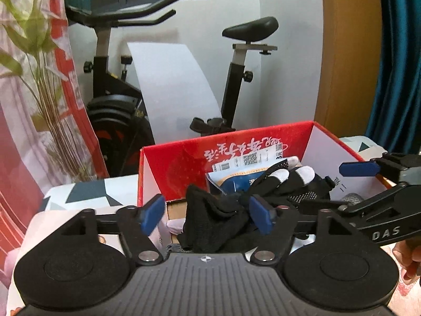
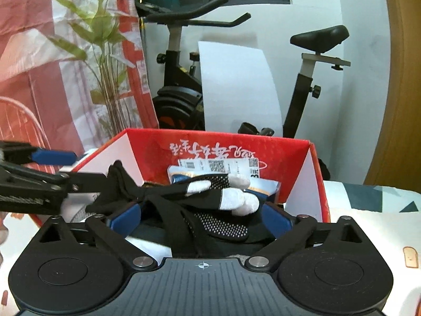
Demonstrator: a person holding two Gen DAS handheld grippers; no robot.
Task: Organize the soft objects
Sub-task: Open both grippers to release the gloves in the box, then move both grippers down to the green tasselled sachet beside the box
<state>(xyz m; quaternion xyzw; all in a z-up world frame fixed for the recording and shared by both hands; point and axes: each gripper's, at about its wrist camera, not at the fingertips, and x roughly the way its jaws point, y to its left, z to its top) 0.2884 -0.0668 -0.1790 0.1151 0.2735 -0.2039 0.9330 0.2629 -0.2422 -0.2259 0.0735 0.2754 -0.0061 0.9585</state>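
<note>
Both claws spread wide: left gripper [image 1: 208,214] and right gripper [image 2: 201,218] flank black gloves [image 2: 210,210] over a red box [image 2: 236,147].

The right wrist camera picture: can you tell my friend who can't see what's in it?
The right gripper is open above black knit gloves with white fingertips, which lie in an open red cardboard box with a labelled packet. The left gripper reaches in from the left, and a black exercise bike stands behind.

Both wrist views look down, close, into the same red box [image 1: 184,155].
</note>
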